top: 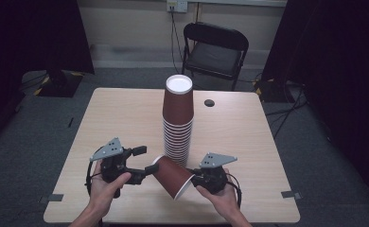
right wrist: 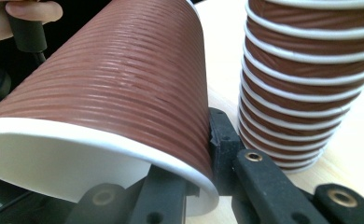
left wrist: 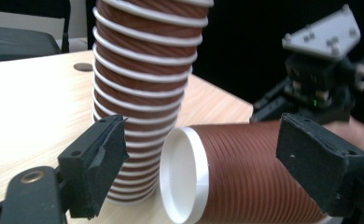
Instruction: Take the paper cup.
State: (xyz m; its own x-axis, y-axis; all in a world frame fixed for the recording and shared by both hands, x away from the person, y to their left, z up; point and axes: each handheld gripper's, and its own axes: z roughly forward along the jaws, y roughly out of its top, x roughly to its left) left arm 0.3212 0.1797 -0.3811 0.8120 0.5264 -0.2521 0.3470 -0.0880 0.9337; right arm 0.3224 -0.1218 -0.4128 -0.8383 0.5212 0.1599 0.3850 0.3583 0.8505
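A single brown paper cup (top: 171,176) lies tilted on its side between the two hands at the near edge of the table, its ribbed, corrugated wall running to a white rolled rim and a recessed white base. The right gripper (top: 197,179) has its jaws clamped on the rim wall at the cup's open mouth — one jaw inside, one outside, as the right gripper view shows. The left gripper (top: 147,161) stands at the cup's closed base with its jaws parted; the foam-faced black pads (left wrist: 109,154) flank the base without pressing on it.

Just beyond, almost touching the loose cup, rises a tall stack of cups (top: 177,120) of the same brown ribbed paper, upside down, white rims forming tight rings (the top one shows its white bottom).

The table (top: 126,118) is pale wood-grain laminate with rounded corners and a dark round cable hole (top: 209,102) near its far side. Grey carpet lies around it, with a black folding chair (top: 215,51) against the wall — dark curtains hang at both sides, and a wall socket (top: 177,5) sits above the chair. No writing is legible on the cups.
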